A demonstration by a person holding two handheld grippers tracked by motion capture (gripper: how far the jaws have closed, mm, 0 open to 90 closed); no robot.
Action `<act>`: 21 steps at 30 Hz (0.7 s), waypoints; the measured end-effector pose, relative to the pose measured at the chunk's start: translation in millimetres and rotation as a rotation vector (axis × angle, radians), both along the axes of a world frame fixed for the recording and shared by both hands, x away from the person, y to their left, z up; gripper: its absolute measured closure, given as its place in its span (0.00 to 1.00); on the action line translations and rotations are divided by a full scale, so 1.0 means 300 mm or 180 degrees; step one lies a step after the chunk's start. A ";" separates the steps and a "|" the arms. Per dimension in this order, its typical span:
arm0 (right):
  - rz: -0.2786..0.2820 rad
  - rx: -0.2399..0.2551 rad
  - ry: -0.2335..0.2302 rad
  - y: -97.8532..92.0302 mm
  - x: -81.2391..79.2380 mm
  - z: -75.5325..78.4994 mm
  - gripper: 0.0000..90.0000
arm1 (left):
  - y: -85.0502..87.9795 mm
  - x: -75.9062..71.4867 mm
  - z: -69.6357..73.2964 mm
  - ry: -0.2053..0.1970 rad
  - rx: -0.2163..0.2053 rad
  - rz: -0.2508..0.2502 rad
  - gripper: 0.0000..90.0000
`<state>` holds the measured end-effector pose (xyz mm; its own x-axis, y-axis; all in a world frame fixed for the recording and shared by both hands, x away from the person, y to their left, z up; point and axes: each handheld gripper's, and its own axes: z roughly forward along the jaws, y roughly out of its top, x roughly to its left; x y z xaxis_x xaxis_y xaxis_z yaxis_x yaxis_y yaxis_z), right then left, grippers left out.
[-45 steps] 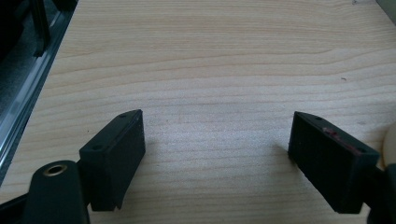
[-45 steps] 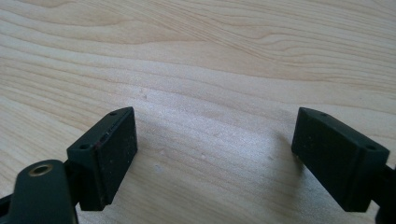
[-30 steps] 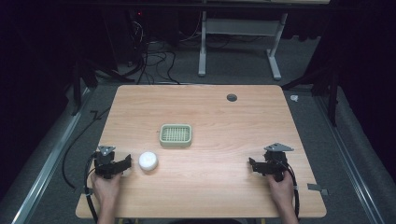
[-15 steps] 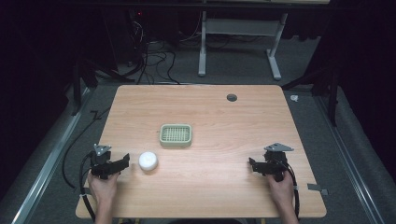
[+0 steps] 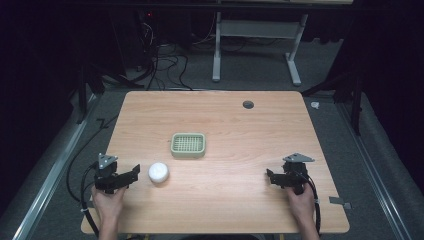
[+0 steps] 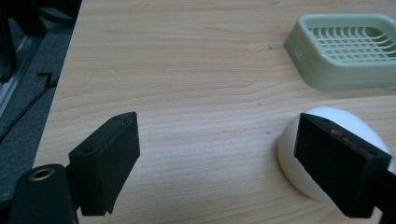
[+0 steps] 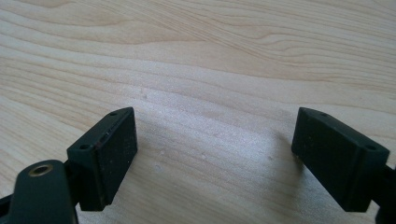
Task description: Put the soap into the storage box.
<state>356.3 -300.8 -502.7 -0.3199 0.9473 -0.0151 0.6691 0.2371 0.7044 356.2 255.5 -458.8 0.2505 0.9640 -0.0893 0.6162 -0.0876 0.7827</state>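
Nearest the bottom edge of the high view, a person's 2 hands come in, each holding a black two-jaw gripper over the pale wooden table (image 5: 225,200).

The left gripper (image 5: 131,175) sits near the table's left front corner, the left hand (image 5: 107,202) behind it. Its jaws are spread wide with only bare wood between them. In the left gripper view the left gripper (image 6: 219,158) looks along those 2 black jaws: the small white rounded object, smooth like an egg or a bar of soap (image 6: 327,154), lies just beyond and partly behind the right-hand jaw, outside the gap. Whether that jaw touches it cannot be told. From above, the same white object (image 5: 158,172) lies just past the jaw tips, on the side toward the table's middle.

The right gripper (image 5: 272,176) is held near the right front of the table by the right hand (image 5: 301,200), a grey three-cornered plate on top and a cable trailing back along the forearm. In the right gripper view the right gripper (image 7: 215,154) also has its jaws wide apart, over bare wood grain.

Farther out from the left jaws, beyond the white object, stands a pale green rectangular plastic basket with a slotted grid bottom (image 5: 188,145), well apart from both grippers; the left gripper view shows its rim and grid (image 6: 345,60).

Beyond that, toward the far edge, is a small dark round hole in the tabletop (image 5: 248,104).
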 end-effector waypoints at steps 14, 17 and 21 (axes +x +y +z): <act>0.0000 -0.0002 -0.0004 0.000 0.000 0.000 0.17 | -0.057 -0.035 0.040 -0.0068 -0.0082 -0.0215 0.16; 0.0000 -0.0001 -0.0004 0.000 0.000 0.000 0.17 | -0.075 -0.038 0.042 -0.0059 -0.0108 -0.0261 0.15; 0.0002 -0.0002 -0.0003 0.000 -0.001 0.000 0.17 | -0.100 -0.042 0.041 -0.0056 -0.0091 -0.0330 0.15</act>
